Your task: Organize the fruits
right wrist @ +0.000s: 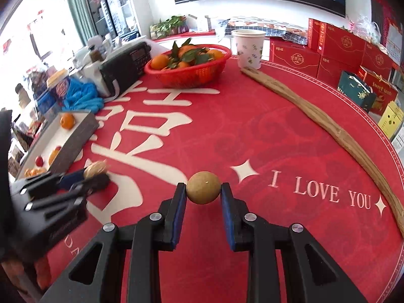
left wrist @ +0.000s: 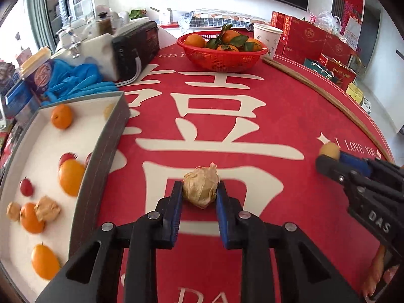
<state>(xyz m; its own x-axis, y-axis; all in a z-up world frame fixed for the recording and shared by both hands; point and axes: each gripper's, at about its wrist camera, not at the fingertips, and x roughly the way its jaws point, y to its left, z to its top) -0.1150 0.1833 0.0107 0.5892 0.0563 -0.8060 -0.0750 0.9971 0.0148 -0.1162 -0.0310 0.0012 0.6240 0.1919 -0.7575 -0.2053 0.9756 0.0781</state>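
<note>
My left gripper (left wrist: 200, 192) is shut on a papery tan husk fruit (left wrist: 200, 186), held just over the red tablecloth. It also shows in the right wrist view (right wrist: 97, 173) at the left. My right gripper (right wrist: 203, 189) is shut on a round tan-brown fruit (right wrist: 203, 187); it shows in the left wrist view (left wrist: 328, 155) at the right. A grey-walled box with a white floor (left wrist: 101, 151) lies to the left and holds oranges (left wrist: 71, 176), small red fruits (left wrist: 26, 186) and husk fruits (left wrist: 47, 209).
A red basket (left wrist: 222, 58) of leafy oranges stands at the back, with a paper cup (left wrist: 267, 39) beside it. A long wooden stick (right wrist: 325, 128) lies along the right table edge. A black radio (left wrist: 135, 50), blue gloves (left wrist: 80, 82) and clutter sit at back left.
</note>
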